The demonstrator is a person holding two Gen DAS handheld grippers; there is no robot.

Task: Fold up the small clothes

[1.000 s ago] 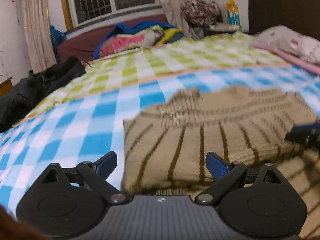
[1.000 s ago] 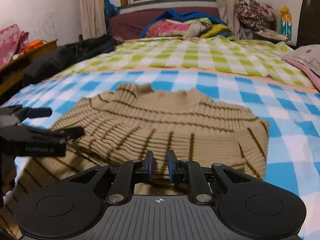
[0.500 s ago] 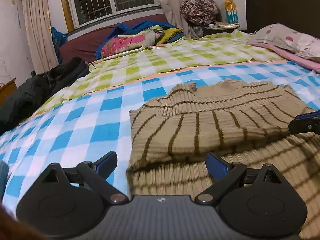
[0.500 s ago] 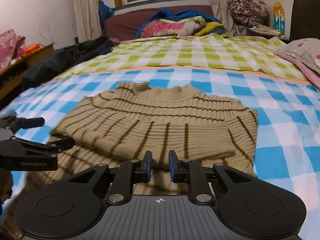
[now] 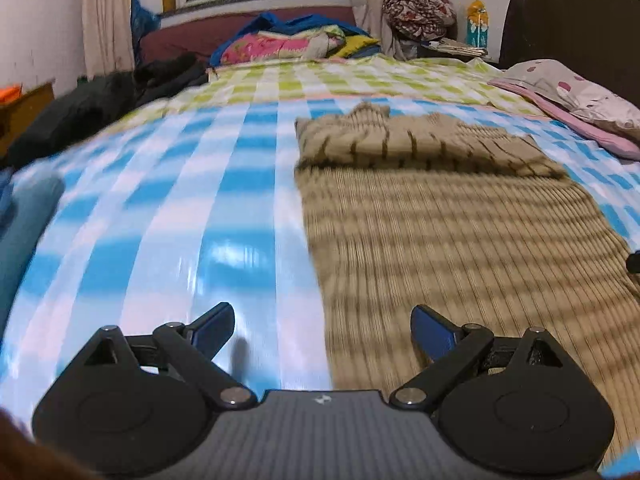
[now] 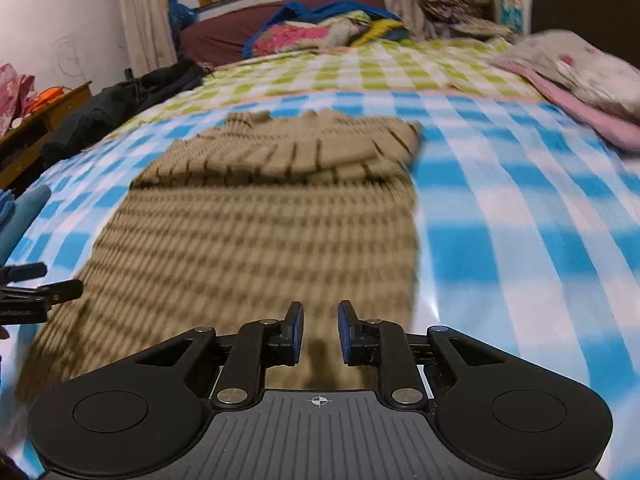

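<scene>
A tan knit sweater (image 5: 440,232) with thin brown stripes lies flat on the blue-checked bed cover (image 5: 168,240), collar at the far end. Its sleeves (image 6: 304,148) are folded across the chest. My left gripper (image 5: 322,320) is wide open over the sweater's left edge near the hem, with nothing between its fingers. My right gripper (image 6: 319,320) hovers over the lower right part of the sweater (image 6: 256,232). Its jaws are opening from a narrow gap, and nothing is pressed between the pads. In the right wrist view the left gripper (image 6: 40,292) shows at the left edge.
A black jacket (image 5: 100,112) lies at the far left of the bed. A pillow on a pink cloth (image 5: 580,96) sits far right below a dark headboard (image 5: 572,28). Bright bedding (image 5: 288,42) is heaped under the window. A teal thing (image 5: 24,232) lies at the left edge.
Both grippers have drawn back from the folded sleeves toward the sweater's hem, so much more of its body shows. The right jaws have parted a little. The sweater lies as before.
</scene>
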